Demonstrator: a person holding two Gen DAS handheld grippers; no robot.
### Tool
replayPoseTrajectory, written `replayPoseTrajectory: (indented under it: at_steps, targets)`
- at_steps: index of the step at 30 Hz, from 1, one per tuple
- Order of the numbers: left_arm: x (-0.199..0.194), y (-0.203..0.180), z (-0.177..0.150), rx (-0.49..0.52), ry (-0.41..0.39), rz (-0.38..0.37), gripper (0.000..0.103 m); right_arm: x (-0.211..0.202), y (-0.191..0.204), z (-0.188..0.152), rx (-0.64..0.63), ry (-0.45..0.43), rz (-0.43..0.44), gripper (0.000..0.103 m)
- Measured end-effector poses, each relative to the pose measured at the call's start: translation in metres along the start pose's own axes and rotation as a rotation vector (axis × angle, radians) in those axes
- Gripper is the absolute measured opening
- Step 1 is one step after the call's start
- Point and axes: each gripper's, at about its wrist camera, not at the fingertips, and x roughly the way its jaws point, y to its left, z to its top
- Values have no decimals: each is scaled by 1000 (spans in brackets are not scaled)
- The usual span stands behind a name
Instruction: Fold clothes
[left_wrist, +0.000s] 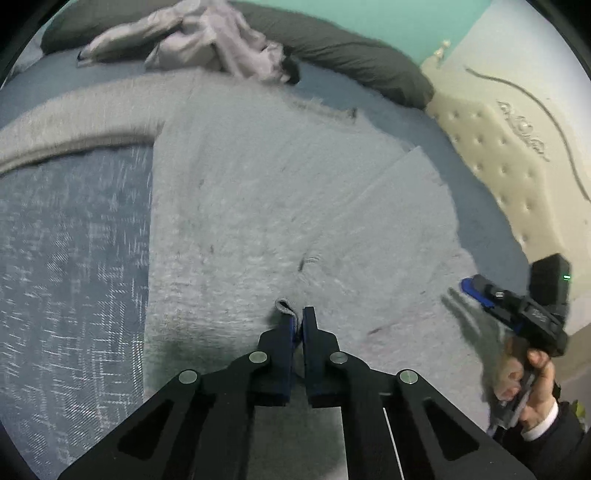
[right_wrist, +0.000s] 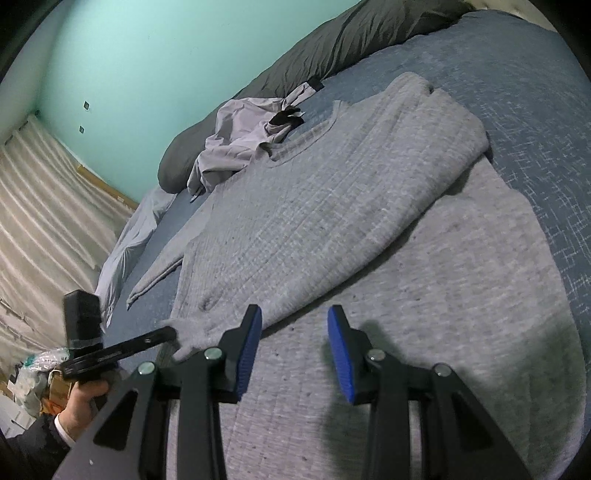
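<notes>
A grey knit sweater (left_wrist: 280, 206) lies spread on the blue bed, with one side folded over its body (right_wrist: 332, 206). My left gripper (left_wrist: 298, 321) is shut on a corner of the sweater's hem, a small tab of grey cloth showing past the fingertips; it also shows in the right wrist view (right_wrist: 162, 334) at the left. My right gripper (right_wrist: 293, 332) is open and empty, just above the sweater's lower part near the folded edge. It shows in the left wrist view (left_wrist: 469, 288), blurred, at the right over the sweater's edge.
A crumpled pale lilac garment (left_wrist: 207, 40) lies at the far side of the bed (right_wrist: 524, 110) against a dark grey pillow (left_wrist: 354, 55). A cream tufted headboard (left_wrist: 509, 155) stands to the right. Turquoise wall (right_wrist: 147, 74) behind.
</notes>
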Motion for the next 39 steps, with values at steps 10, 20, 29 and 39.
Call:
replayPoseTrajectory:
  at_steps: [10,20,29,39]
  targets:
    - [-45,30,-5,-91,-97,29,3,-8,-10,3,32,-35,-18,37]
    - [-35,45,-14,-127,-109,26,4,-29,-31,52,-41,-57,-143,42]
    - [-31,75,-17,-203,-124,21,3,-10,-80,116,-244,92,-458,43]
    - [-42,91,-13,-234,-170,51,0,46,-77,133,-450,224,-550,43]
